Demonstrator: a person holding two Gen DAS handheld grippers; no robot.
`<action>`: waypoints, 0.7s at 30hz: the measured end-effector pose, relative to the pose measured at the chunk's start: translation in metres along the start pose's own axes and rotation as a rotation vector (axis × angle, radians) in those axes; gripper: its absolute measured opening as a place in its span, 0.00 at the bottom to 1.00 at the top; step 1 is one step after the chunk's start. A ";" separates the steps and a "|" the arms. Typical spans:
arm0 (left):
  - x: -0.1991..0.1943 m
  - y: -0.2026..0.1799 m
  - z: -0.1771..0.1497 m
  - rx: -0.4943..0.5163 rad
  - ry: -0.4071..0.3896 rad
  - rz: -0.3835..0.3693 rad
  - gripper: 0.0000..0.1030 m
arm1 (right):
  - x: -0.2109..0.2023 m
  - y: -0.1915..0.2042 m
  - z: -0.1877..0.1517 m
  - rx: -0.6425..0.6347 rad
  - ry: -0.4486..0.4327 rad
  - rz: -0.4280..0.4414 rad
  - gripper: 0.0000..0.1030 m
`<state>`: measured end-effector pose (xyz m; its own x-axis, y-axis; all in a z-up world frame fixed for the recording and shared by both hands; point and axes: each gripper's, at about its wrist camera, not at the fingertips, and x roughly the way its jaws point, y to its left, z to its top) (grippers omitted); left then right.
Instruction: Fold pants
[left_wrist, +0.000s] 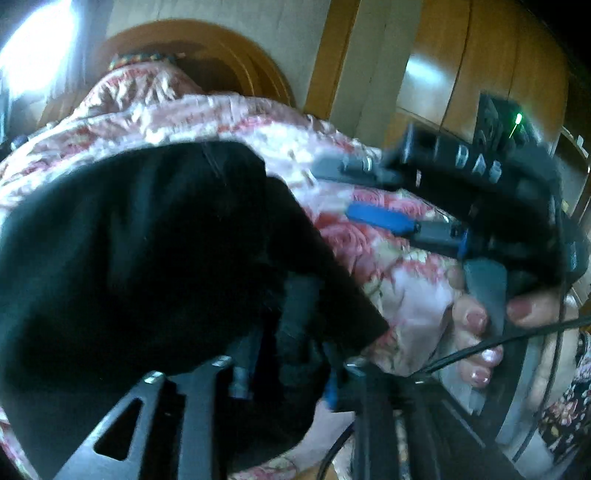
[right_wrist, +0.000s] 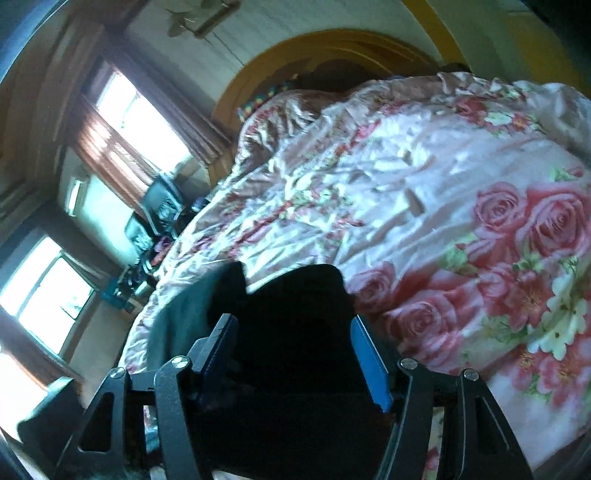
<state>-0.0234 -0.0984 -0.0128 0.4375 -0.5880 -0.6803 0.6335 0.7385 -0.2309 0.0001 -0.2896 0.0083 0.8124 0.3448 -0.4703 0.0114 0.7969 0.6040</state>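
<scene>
A bed with a pink rose-print satin bedspread (right_wrist: 424, 192) carries black cloth pants (left_wrist: 140, 258). The right gripper (right_wrist: 295, 354) stands wide around a thick bunch of them, grip uncertain; the left gripper (left_wrist: 280, 354) is buried in cloth, state unclear. Mid-fold, likely; next, lay the fold flat.

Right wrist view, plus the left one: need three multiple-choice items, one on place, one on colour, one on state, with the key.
1. Where do the pants lie?
A. on a floral bedspread
B. on a wooden floor
C. in a basket

2. What colour are the pads on the fingers of the right gripper?
A. red
B. blue
C. yellow

3. How do those fingers stand?
A. pressed together
B. apart
C. one missing

Key: 1 A, the black cloth rests on the pink rose-print bedspread; 2 B, blue strips line both fingers; 3 B, a wide gap shows between them in both views.
</scene>
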 end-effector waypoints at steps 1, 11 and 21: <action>-0.005 -0.002 -0.002 -0.008 -0.014 -0.043 0.49 | 0.000 0.001 -0.001 -0.006 0.001 0.008 0.64; -0.070 0.023 -0.008 -0.054 -0.135 -0.142 0.65 | 0.013 0.009 -0.011 -0.029 0.065 0.108 0.64; -0.101 0.172 -0.017 -0.485 -0.239 0.326 0.64 | 0.040 0.011 -0.023 -0.026 0.155 0.106 0.66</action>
<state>0.0306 0.0941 0.0043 0.7254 -0.3231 -0.6078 0.1061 0.9249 -0.3650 0.0193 -0.2558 -0.0180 0.7085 0.4980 -0.5000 -0.0857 0.7640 0.6395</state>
